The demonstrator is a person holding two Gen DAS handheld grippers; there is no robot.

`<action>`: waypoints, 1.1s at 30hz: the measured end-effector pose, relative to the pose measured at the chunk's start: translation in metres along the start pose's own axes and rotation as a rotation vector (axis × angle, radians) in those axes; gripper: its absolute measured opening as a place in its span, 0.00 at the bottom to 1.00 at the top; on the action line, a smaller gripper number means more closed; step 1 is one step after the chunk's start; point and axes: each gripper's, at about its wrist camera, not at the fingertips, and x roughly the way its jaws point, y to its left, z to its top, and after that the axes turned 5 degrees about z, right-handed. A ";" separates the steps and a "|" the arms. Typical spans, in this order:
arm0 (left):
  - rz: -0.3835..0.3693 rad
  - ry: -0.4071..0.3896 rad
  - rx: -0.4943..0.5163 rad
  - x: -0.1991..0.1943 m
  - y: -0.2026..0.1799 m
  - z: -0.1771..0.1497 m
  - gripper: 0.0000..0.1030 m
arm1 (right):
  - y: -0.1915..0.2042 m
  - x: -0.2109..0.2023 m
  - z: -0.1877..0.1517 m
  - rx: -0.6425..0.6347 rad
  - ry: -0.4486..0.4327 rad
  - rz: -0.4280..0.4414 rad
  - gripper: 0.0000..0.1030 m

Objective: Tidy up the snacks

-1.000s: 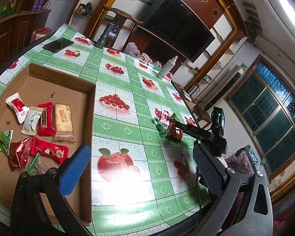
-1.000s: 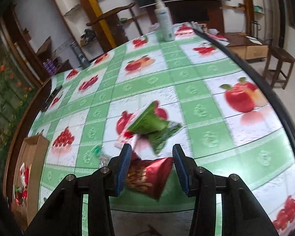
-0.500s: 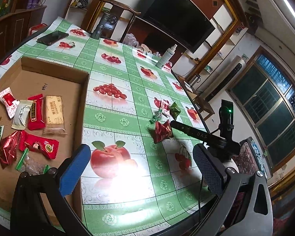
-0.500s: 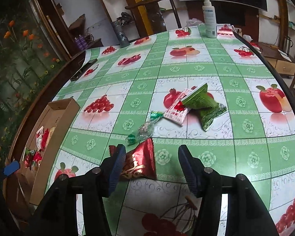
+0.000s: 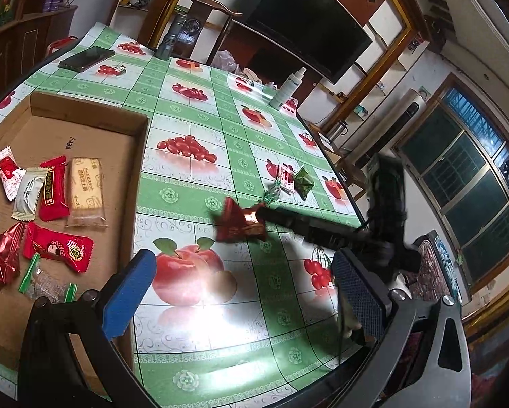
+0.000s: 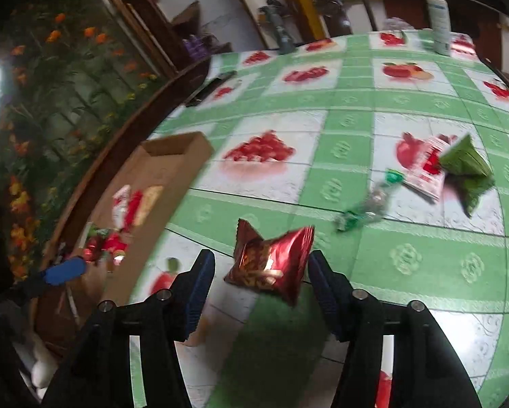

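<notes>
A shiny red snack packet point(image 6: 271, 258) sits between the wide-open pads of my right gripper point(image 6: 261, 289), touching neither pad; whether it rests on the table I cannot tell. In the left wrist view the same packet point(image 5: 237, 226) is at the tip of the right gripper's black fingers point(image 5: 309, 226), over the green fruit-print tablecloth. A cardboard tray point(image 5: 94, 112) at left holds several red, white and beige packets. My left gripper point(image 5: 244, 292) is open and empty beside the tray's right wall. A green packet point(image 6: 467, 170), a red-white sachet point(image 6: 424, 173) and a clear candy wrapper point(image 6: 366, 207) lie further right.
A phone point(image 5: 86, 58), a grey flask point(image 5: 168, 42) and a white spray bottle point(image 5: 286, 88) stand toward the table's far side. A wooden chair and a TV are behind the table. The table's edge runs close on the right.
My right gripper has carried the red packet left toward the tray and has opened wider around it. The view has swung left, with motion blur. My left gripper stays open.
</notes>
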 end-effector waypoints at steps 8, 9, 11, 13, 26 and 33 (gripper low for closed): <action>-0.005 0.029 0.035 0.011 -0.009 -0.003 1.00 | -0.052 -0.009 0.023 0.206 -0.084 -0.284 0.58; -0.001 0.034 0.045 0.012 -0.012 -0.004 1.00 | -0.053 -0.004 0.025 0.204 -0.079 -0.298 0.57; 0.018 0.039 0.083 0.014 -0.019 -0.005 1.00 | -0.051 0.007 0.028 0.183 -0.075 -0.331 0.54; 0.048 0.035 0.132 0.014 -0.028 -0.007 1.00 | -0.048 0.016 0.030 0.165 -0.066 -0.356 0.43; 0.164 0.120 0.430 0.097 -0.066 0.016 1.00 | -0.064 0.010 0.021 0.175 -0.127 -0.259 0.21; 0.194 0.188 0.440 0.141 -0.056 0.028 1.00 | -0.072 0.007 0.023 0.219 -0.127 -0.222 0.21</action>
